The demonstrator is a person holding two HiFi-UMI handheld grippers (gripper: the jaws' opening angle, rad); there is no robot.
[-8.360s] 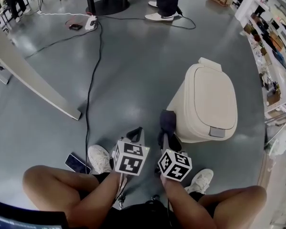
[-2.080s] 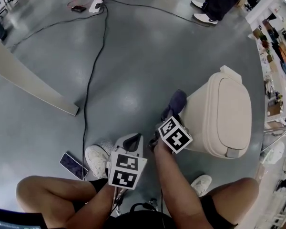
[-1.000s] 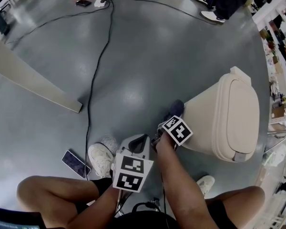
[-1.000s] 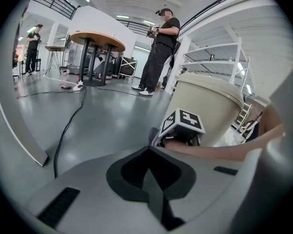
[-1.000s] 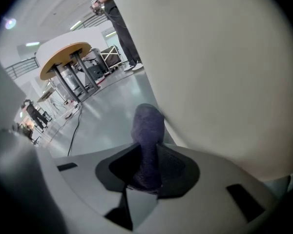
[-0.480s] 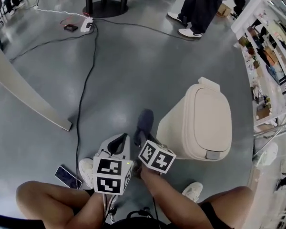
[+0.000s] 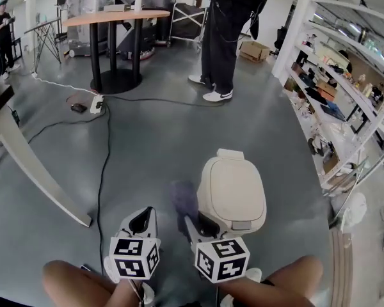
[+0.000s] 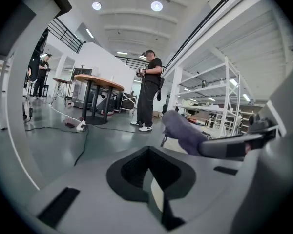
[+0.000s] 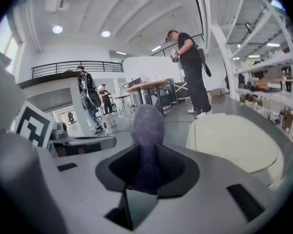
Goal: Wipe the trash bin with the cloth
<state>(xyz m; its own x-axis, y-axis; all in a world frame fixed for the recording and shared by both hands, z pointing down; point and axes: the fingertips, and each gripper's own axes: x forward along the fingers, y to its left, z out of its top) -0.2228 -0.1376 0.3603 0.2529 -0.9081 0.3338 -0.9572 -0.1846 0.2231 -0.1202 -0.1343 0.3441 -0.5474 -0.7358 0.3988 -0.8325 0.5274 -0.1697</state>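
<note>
The cream trash bin point(image 7: 232, 194) stands upright on the grey floor, lid closed, just ahead of my knees. My right gripper point(image 7: 200, 225) is shut on a purple-grey cloth point(image 7: 184, 200), which sticks up beside the bin's left side; I cannot tell if it touches. In the right gripper view the cloth point(image 9: 147, 130) rises from the shut right gripper point(image 9: 147, 172), with the bin's lid point(image 9: 239, 140) to the right. My left gripper point(image 7: 143, 221) hangs further left, away from the bin. In the left gripper view the left gripper point(image 8: 149, 172) is shut on nothing.
A person in dark trousers point(image 7: 223, 40) stands beyond the bin. A black cable point(image 7: 102, 165) runs over the floor to a power strip point(image 7: 96, 103). A slanted white table leg point(image 7: 38, 178) is at the left, a round table point(image 7: 115, 18) behind, shelving point(image 7: 342, 107) along the right.
The head view has lifted, showing the room ahead. The bin now sits straight in front. Both grippers have shifted lower in view, the right one still holding the cloth at the bin's left.
</note>
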